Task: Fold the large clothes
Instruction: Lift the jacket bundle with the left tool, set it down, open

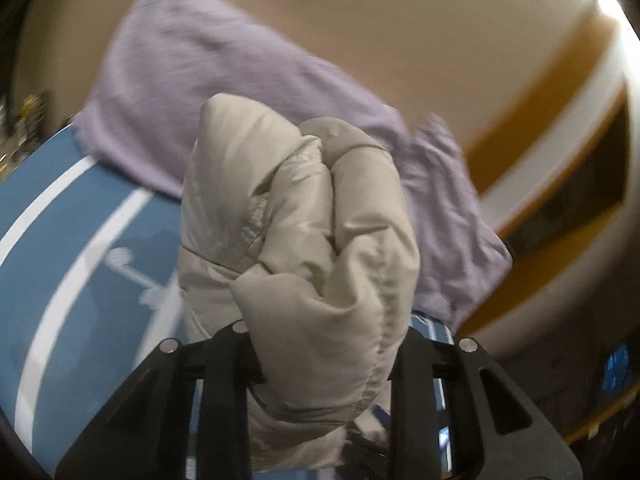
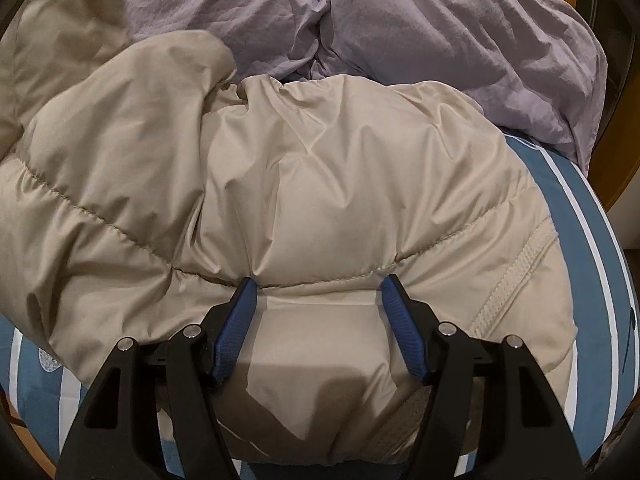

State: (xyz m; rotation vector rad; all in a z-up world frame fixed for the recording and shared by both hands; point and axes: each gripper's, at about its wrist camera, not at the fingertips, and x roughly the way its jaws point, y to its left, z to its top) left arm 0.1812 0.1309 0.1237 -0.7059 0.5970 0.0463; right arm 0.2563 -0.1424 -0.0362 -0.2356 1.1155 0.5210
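While the left gripper (image 1: 320,344) clamps a bunched fold of the beige jacket (image 1: 304,248), raised clear of the blue striped sheet (image 1: 80,240), the lilac garment (image 1: 224,92) lies behind it. Right gripper (image 2: 318,300): jaws apart, blue pads (image 2: 236,332) pressed down into the jacket (image 2: 320,184), which lies spread on the sheet (image 2: 592,240). Lilac garment (image 2: 400,20) touches the jacket's far edge.
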